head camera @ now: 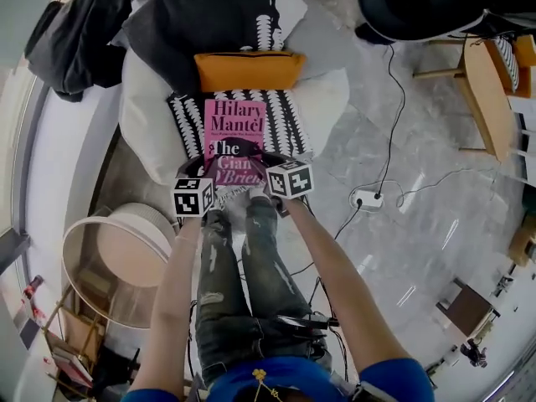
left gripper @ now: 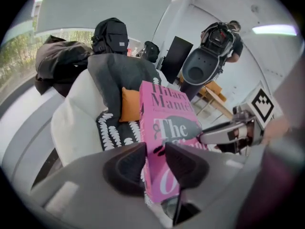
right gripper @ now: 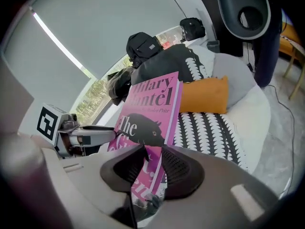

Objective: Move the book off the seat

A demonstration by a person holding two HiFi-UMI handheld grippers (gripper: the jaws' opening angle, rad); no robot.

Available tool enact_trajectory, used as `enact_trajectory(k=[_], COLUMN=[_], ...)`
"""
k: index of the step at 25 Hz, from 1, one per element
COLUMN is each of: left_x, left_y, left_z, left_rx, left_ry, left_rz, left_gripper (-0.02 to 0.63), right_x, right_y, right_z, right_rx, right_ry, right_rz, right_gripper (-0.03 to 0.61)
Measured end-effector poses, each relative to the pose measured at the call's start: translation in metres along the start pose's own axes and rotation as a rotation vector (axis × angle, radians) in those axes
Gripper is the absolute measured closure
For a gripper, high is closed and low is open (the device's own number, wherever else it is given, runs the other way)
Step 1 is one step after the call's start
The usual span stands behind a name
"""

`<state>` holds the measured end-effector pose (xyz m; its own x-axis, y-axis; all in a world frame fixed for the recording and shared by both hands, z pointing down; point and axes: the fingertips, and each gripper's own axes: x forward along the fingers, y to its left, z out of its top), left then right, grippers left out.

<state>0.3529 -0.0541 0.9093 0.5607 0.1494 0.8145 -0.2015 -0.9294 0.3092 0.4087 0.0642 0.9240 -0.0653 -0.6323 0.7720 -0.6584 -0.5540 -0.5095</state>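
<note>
A pink paperback book (head camera: 235,132) lies over the black-and-white patterned cushion (head camera: 293,117) of a white seat (head camera: 144,128), below an orange cushion (head camera: 249,70). My left gripper (head camera: 216,179) is shut on the book's near left corner. My right gripper (head camera: 270,174) is shut on its near right corner. In the left gripper view the book (left gripper: 167,125) stands edge-on between the pads of the left gripper (left gripper: 155,160), and the right gripper (left gripper: 229,134) shows beside it. In the right gripper view the right gripper (right gripper: 151,162) pinches the book (right gripper: 148,112) at its lower edge.
A dark grey cushion (head camera: 201,15) and a black jacket (head camera: 74,32) lie at the seat's back. A round pale table (head camera: 113,254) stands at near left. A power strip (head camera: 366,198) with cables lies on the shiny floor at right. Wooden furniture (head camera: 487,90) stands at far right.
</note>
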Motion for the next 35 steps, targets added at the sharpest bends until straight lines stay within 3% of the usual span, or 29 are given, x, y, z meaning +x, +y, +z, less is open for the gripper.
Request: enact_trajectory(k=[11, 21, 29, 35], left_x=[-0.173, -0.293, -0.357, -0.37], left_y=[-0.064, -0.109, -0.138, -0.155], left_z=[0.062, 0.119, 0.132, 0.133], left_rx=[-0.073, -0.113, -0.114, -0.095], left_ry=[-0.048, -0.196, -0.316, -0.334], left_rz=[0.031, 0.066, 0.087, 0.089], left_gripper=[0.489, 0.489, 0.492, 0.492], right_x=[-0.151, -0.262, -0.323, -0.346], right_y=[0.108, 0.184, 0.225, 0.23], right_z=[0.056, 0.114, 0.124, 0.118], right_rx=[-0.102, -0.231, -0.328, -0.343], right_ry=[0.085, 0.019, -0.11, -0.154], right_rz=[0.026, 0.025, 0.008, 0.003], right_gripper=[0.463, 0.466, 0.466, 0.468])
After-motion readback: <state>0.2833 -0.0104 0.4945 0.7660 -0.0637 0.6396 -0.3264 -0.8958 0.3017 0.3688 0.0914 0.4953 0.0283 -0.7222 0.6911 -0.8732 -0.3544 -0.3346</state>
